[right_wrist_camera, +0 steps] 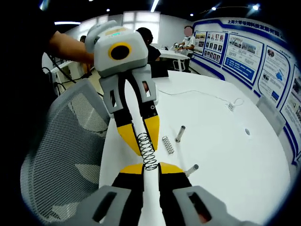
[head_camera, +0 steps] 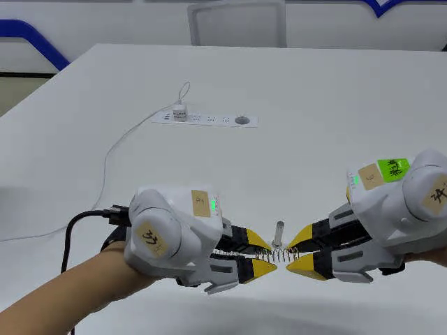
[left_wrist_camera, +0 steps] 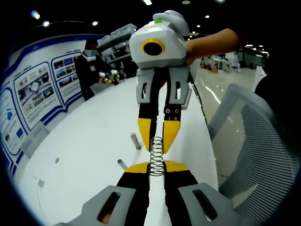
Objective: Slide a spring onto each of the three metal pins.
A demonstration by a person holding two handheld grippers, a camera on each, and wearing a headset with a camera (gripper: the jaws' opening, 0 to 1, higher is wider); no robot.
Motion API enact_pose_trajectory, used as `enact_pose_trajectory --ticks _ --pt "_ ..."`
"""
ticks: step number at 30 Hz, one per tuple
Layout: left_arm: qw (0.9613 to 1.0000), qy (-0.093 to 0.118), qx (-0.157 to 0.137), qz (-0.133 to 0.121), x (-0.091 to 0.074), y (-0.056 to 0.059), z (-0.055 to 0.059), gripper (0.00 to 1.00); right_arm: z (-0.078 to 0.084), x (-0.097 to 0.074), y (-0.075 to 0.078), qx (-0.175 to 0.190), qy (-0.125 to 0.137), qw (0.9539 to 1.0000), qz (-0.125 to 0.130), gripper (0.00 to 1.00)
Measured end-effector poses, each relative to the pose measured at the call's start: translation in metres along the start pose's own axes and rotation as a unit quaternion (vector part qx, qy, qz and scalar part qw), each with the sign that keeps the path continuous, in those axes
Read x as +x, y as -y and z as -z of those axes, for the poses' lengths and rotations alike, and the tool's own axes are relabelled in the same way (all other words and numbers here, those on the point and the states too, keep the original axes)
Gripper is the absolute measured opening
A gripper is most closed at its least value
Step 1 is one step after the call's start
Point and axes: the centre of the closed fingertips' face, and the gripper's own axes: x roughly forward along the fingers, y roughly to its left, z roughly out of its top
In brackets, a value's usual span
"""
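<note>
White table (head_camera: 314, 91) stretches back to a power strip (head_camera: 206, 118) in the head view. Near the front edge the left gripper (head_camera: 269, 257) and right gripper (head_camera: 289, 255) meet tip to tip, with a spring (head_camera: 280, 255) strung level between them. A pin (head_camera: 279, 232) stands upright just behind the spring.

Left gripper view: the left gripper (left_wrist_camera: 156, 168) has its jaws pinched on the spring's (left_wrist_camera: 156, 155) near end. The right gripper (left_wrist_camera: 157, 134) hangs in from the top, its jaws narrowly apart around the far end. An upright pin (left_wrist_camera: 136, 140) and a nearer pin (left_wrist_camera: 122, 164) sit left of the spring. A mesh chair (left_wrist_camera: 254, 141) is on the right.

Right gripper view: the right gripper (right_wrist_camera: 150, 168) has its jaws closed on the spring's (right_wrist_camera: 146, 150) near end, and the left gripper (right_wrist_camera: 139, 134) clamps the other end. A loose spring (right_wrist_camera: 167, 144) lies on the table just beside an upright pin (right_wrist_camera: 180, 133). Another pin (right_wrist_camera: 192, 169) sits close to the right gripper's jaws.
</note>
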Motion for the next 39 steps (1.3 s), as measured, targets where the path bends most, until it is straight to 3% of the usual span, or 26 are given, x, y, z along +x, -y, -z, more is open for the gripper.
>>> enact_pose_trajectory --ticks 7,9,16,21,25,35,39 --pt "1.0 -0.002 0.0 0.001 0.0 0.0 0.001 0.1 -0.007 -0.003 -0.001 0.009 0.019 0.9998 -0.003 0.11" --pt "1.0 -0.005 -0.001 -0.001 -0.001 0.0 0.003 0.1 -0.015 -0.005 -0.003 0.023 0.046 0.9986 -0.008 0.11" --pt "0.9997 0.011 -0.02 -0.013 -0.002 -0.005 -0.002 0.1 -0.023 -0.01 0.0 0.041 0.075 0.9963 0.0 0.11" --pt "0.9994 0.018 -0.024 -0.013 -0.004 -0.004 -0.003 0.1 -0.035 -0.013 -0.003 0.076 0.12 0.9899 -0.006 0.11" --pt "0.9995 0.017 -0.02 -0.02 -0.003 -0.006 -0.004 0.1 -0.039 -0.013 -0.002 0.077 0.128 0.9888 0.001 0.11" --pt "0.9993 0.021 -0.023 -0.018 0.0 -0.006 -0.008 0.1 -0.053 -0.015 -0.001 0.112 0.17 0.9791 0.0 0.11" --pt "0.9987 0.025 -0.038 -0.022 0.0 -0.006 -0.009 0.1 -0.053 -0.015 0.001 0.114 0.169 0.979 0.009 0.1"
